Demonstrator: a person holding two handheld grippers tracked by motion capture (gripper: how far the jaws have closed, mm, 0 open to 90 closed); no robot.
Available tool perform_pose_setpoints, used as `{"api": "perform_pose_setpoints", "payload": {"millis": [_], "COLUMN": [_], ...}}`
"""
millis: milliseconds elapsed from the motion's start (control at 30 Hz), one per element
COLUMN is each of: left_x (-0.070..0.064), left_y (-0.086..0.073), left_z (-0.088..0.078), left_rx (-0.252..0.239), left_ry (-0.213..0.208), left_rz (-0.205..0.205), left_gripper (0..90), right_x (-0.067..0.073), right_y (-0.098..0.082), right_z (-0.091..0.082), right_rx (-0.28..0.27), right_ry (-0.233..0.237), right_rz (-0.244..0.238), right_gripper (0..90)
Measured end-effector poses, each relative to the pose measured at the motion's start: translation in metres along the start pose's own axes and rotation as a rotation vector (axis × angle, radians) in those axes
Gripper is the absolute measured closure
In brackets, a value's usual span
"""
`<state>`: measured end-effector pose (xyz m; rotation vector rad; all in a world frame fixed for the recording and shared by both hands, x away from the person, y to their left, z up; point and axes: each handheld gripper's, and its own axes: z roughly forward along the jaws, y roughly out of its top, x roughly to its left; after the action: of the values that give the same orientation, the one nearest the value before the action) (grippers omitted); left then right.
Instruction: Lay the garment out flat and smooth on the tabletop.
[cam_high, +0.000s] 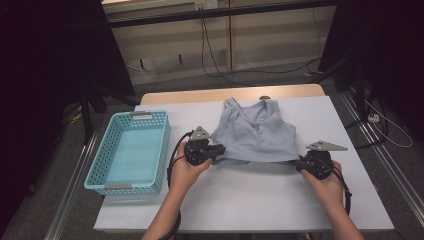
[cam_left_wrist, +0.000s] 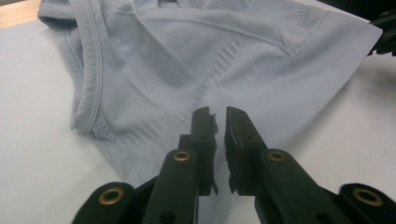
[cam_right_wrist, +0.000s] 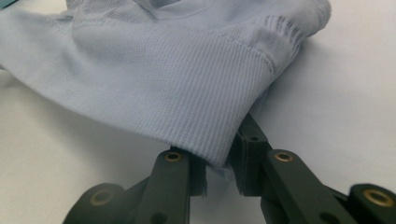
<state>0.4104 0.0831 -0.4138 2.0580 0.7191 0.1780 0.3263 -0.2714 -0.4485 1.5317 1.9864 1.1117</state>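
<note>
Both fingers (cam_left_wrist: 218, 122) pinching top's (cam_high: 255, 132) hem

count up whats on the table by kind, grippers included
light blue sleeveless top: 1
turquoise plastic basket: 1
white sheet covering the table: 1
handheld grippers: 2, the left gripper and the right gripper, each at a bottom corner of the top
total: 5

The left gripper (cam_high: 220, 150) and the right gripper (cam_high: 297, 165) were black, and each had a grey three-cornered plate on top. A black cable trailed back from each. Round brass rings sat in the flat black jaw arms.
</note>
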Motion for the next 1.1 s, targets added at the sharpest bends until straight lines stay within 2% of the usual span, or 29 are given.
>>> {"api": "perform_pose_setpoints", "payload": {"millis": [133, 267, 500, 600, 633, 733, 800, 867, 933, 1000, 1033, 1100], "left_x": [0.002, 0.004, -0.002, -0.003, -0.003, -0.003, -0.004, -0.005, -0.007, -0.007, -0.008, -0.008], "left_y": [-0.002, -0.006, -0.008, -0.01, -0.012, -0.017, -0.02, -0.023, -0.025, -0.024, -0.024, -0.023], "left_z": [0.0, 0.004, 0.011, 0.015, 0.018, 0.026, 0.031, 0.036, 0.038, 0.038, 0.038, 0.039], "left_rx": [0.007, 0.02, 0.048, 0.063, 0.078, 0.103, 0.12, 0.149, 0.14, 0.156, 0.161, 0.169], "left_ry": [0.013, 0.011, -0.028, -0.039, -0.045, -0.035, -0.029, -0.036, -0.021, -0.005, 0.001, -0.004], "left_rz": [0.004, 0.004, 0.032, 0.031, 0.019, 0.019, 0.026, 0.023, 0.036, 0.034, 0.049, 0.053], "left_gripper": [85.0, 83.8, 72.8, 67.0, 64.4, 55.5, 54.2, 56.0, 59.5, 64.8, 67.5, 72.3], "right_x": [0.002, 0.002, 0.001, 0.001, 0.001, 0.001, 0.001, 0.001, 0.001, 0.001, 0.001, 0.002], "right_y": [0.0, 0.0, 0.0, 0.0, 0.0, 0.0, 0.0, 0.0, 0.0, -0.001, -0.001, -0.001], "right_z": [0.002, 0.002, 0.001, 0.001, 0.001, 0.001, 0.001, 0.001, 0.001, 0.002, 0.002, 0.002], "right_rx": [0.007, 0.008, 0.005, 0.008, 0.009, 0.01, 0.01, 0.011, 0.009, 0.012, 0.014, 0.018], "right_ry": [0.004, 0.006, 0.008, 0.007, 0.007, 0.008, 0.01, 0.01, 0.013, 0.017, 0.017, 0.02], "right_rz": [-0.006, -0.007, 0.0, 0.0, 0.001, 0.003, 0.005, 0.006, 0.009, 0.016, 0.017, 0.016], "right_gripper": [75.6, 74.3, 73.4, 73.2, 73.1, 73.1, 72.8, 72.1, 71.0, 70.7, 70.7, 70.7]}}
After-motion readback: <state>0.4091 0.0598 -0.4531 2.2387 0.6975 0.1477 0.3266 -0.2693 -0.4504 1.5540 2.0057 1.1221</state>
